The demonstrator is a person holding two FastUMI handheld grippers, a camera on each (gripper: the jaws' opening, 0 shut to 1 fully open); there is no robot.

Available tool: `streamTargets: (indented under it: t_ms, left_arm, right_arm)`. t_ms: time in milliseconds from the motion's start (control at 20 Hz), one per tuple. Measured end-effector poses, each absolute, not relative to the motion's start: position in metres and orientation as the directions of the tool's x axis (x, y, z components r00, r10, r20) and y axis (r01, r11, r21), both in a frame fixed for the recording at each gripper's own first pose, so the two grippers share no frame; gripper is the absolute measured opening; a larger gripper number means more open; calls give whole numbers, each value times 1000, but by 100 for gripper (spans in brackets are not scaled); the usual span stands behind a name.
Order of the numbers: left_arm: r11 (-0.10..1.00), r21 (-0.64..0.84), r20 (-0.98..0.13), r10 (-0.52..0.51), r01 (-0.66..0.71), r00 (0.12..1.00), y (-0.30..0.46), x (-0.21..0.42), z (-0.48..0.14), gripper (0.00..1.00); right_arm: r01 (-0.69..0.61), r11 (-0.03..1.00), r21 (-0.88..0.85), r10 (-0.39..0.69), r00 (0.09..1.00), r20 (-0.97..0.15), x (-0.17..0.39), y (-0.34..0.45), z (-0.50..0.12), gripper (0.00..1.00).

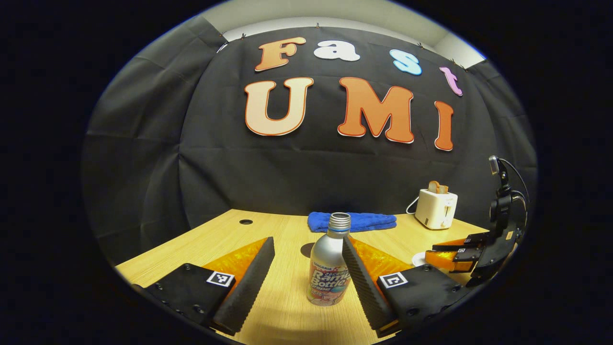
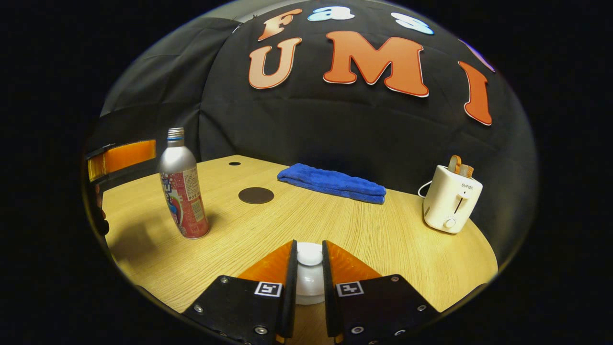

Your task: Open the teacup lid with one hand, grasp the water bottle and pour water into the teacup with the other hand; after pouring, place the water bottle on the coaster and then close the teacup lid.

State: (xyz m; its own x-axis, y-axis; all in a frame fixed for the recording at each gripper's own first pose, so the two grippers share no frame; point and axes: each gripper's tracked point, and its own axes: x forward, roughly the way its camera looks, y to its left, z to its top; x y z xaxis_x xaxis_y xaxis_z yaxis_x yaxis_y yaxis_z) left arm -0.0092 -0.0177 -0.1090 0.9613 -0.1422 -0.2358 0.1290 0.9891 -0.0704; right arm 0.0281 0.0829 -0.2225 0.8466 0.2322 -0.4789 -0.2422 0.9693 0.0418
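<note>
Nearest the lens in the right gripper view, the right tool was seen with its two fingers drawn in against the knob of the white teacup lid, one finger on each side, so the lid was pinched between them. The tool was held low over the worktop and pointed forward, roughly level. Whether the lid was seated on the cup or lifted could not be told.

In the left gripper view, the left tool was held low and level, its fingers spread wide. The water bottle stood upright and uncapped on the worktop between them, just beside the right-hand finger; contact could not be confirmed, and the other finger was clearly apart from it.

In the right gripper view the bottle was seen at the left, with part of the left tool behind it at the edge. A dark round coaster lay flat on the worktop beyond the bottle. A folded blue towel lay near the back wall, and a white toaster with bread in its slot stood at the right.

In the left gripper view, the right tool was seen at the far right, lowered toward the worktop.
</note>
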Motion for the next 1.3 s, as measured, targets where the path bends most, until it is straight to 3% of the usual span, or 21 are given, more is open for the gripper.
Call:
streamTargets:
  t_ms: [250,1300]
  left_arm:
    - [985,-75,-262,-170,156,950,-26,-9,-121,94]
    - [979,-33,-407,-198,202,892,-59,14,-199,95]
  right_arm:
    - [-223,969,108,247,861,-444,35,80,-210,22]
    - [-143,989,38,147,916,-374,25,13,-173,21]
